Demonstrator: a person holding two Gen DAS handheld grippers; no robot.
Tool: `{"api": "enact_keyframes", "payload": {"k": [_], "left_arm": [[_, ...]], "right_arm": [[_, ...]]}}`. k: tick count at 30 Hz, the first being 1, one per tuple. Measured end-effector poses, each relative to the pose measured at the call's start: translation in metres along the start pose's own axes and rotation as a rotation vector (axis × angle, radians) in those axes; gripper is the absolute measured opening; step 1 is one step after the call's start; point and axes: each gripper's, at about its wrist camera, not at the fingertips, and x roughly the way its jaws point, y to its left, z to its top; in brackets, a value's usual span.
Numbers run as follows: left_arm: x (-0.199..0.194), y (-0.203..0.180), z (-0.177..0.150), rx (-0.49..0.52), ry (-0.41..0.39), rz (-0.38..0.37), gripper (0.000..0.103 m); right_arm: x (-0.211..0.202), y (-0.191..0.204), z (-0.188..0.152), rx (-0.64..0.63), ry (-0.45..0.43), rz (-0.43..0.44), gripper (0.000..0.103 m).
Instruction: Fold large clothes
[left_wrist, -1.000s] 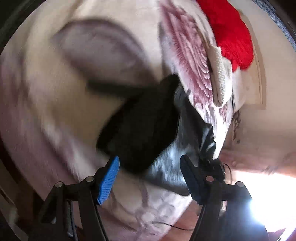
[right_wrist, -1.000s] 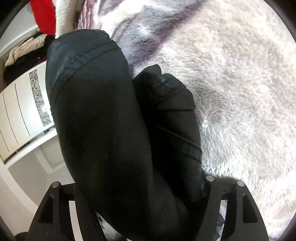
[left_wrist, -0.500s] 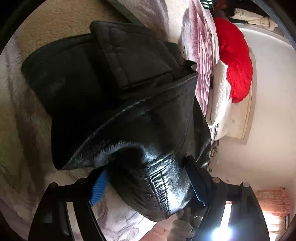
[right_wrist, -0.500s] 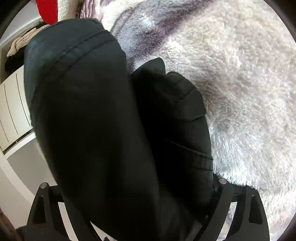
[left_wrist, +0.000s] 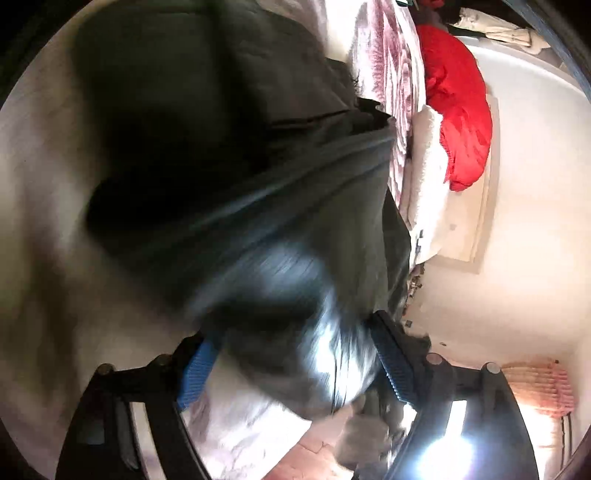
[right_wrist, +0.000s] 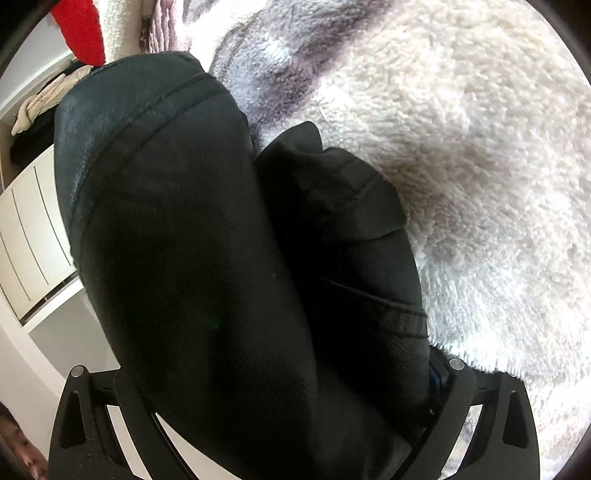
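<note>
Black leather jacket (right_wrist: 207, 258) bunched on fleece blanket (right_wrist: 461, 155).
Both grippers' jaws opening around it; heavy, slick, stiff: grip seams.

Fluffy cream blanket (right_wrist: 461, 166) underneath; red pillow (left_wrist: 458, 110) at far end; white drawers (right_wrist: 29, 236) beside.

Bed surface: fluffy cream blanket (right_wrist: 461, 155) with grey-purple patterning. A red pillow (left_wrist: 458, 122) lies at the bed's far end against a white wall (left_wrist: 524, 206). White louvred cabinet (right_wrist: 29, 236) stands beside the bed. Strong glare (left_wrist: 443, 454) at lower right.
</note>
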Motion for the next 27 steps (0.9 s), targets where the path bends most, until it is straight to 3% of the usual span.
{"api": "enact_keyframes", "payload": {"k": [2, 7, 8, 11, 13, 15, 21, 27], "left_arm": [[0.009, 0.001, 0.004, -0.019, -0.032, -0.003, 0.095], [0.007, -0.011, -0.003, -0.033, -0.116, 0.047, 0.094], [0.005, -0.015, -0.005, -0.029, -0.132, 0.067, 0.091], [0.002, -0.027, -0.009, -0.011, -0.185, 0.120, 0.069], [0.002, -0.037, -0.006, 0.024, -0.201, 0.143, 0.051], [-0.001, -0.044, -0.005, 0.060, -0.202, 0.147, 0.043], [-0.010, -0.062, -0.004, 0.144, -0.200, 0.131, 0.033], [-0.022, -0.108, 0.002, 0.252, -0.229, 0.077, 0.031]], "right_arm": [[0.018, 0.009, 0.003, -0.001, 0.007, 0.003, 0.101], [0.037, 0.016, 0.009, -0.007, 0.020, -0.010, 0.103], [0.040, 0.019, 0.009, -0.002, 0.017, -0.018, 0.103], [0.046, 0.029, 0.007, -0.031, -0.023, -0.042, 0.100], [0.047, 0.033, 0.004, -0.043, -0.044, -0.051, 0.089], [0.046, 0.035, 0.000, -0.039, -0.071, -0.041, 0.079], [0.047, 0.066, -0.002, -0.099, -0.128, -0.002, 0.065], [0.047, 0.115, 0.000, -0.183, -0.152, 0.066, 0.062]]}}
